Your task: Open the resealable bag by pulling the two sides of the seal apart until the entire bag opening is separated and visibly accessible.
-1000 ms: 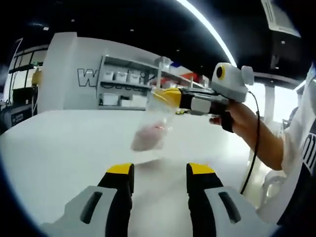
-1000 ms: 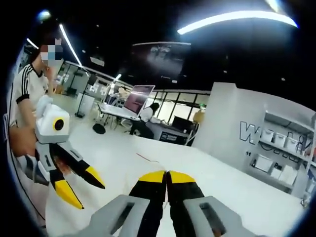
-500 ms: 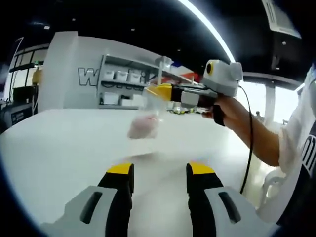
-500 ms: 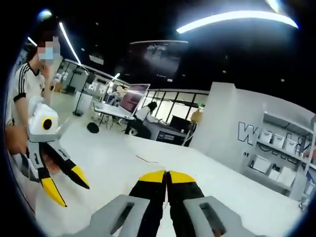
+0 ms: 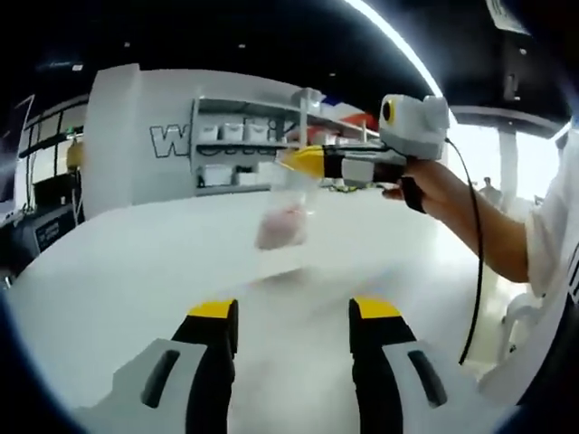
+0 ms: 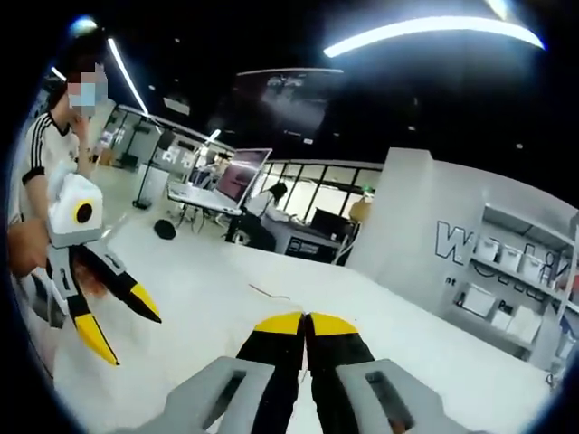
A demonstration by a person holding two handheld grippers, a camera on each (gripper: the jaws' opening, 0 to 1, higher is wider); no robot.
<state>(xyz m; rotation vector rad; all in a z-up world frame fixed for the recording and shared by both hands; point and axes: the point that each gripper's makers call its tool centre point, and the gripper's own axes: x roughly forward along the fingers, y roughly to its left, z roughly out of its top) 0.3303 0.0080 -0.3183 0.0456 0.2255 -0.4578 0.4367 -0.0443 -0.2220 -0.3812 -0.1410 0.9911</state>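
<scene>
A clear resealable bag (image 5: 282, 224) with something pink inside hangs above the white table (image 5: 118, 271). My right gripper (image 5: 291, 163) comes in from the right, held by a hand, and is shut on the bag's top edge. In its own view the right gripper (image 6: 306, 322) has its yellow tips pressed together. My left gripper (image 5: 295, 312) is open and holds nothing, well short of the bag. In the right gripper view the left gripper (image 6: 127, 333) hangs at the left with its jaws spread.
A shelf (image 5: 235, 149) with white boxes stands against a lettered white wall behind the table. A black cable (image 5: 475, 271) droops from the right gripper. Beyond the table (image 6: 208, 298) are desks with a monitor (image 6: 244, 179) and a seated person.
The bag has swung a little under the right gripper, which sits slightly higher in the left gripper view. The left gripper has drifted left in the right gripper view. Both jaws' states are unchanged.
</scene>
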